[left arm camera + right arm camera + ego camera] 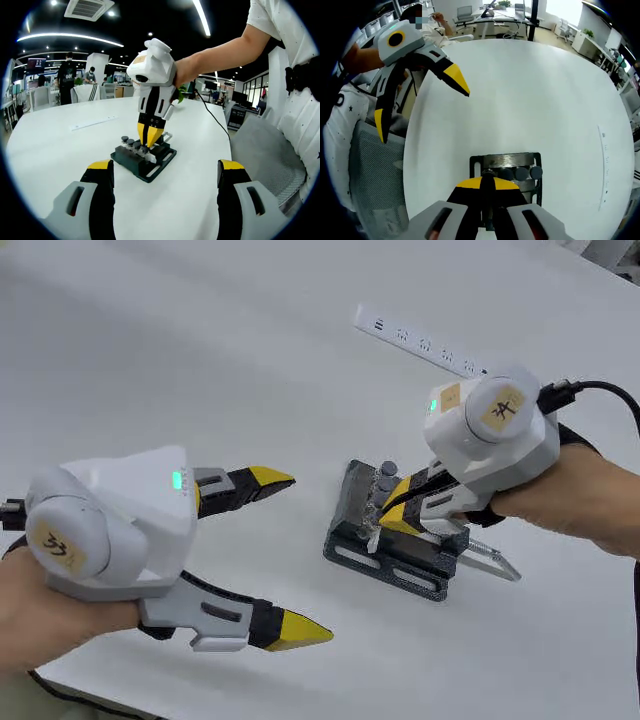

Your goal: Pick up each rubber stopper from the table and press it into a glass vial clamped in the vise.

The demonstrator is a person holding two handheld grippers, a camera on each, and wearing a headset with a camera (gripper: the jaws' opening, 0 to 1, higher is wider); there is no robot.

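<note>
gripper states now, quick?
Left gripper: open, empty.
Right gripper: shut over the vials in the vise; any stopper held cannot be told.

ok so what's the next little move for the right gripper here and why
Probably a short, straight press down, then open and lift clear. The right gripper has its jaws together, with the tips down on the vise at the end of a row of three grey stoppers. Whether a stopper sits under the tips is hidden. The left gripper hangs open off to the side, holding nothing.
</note>
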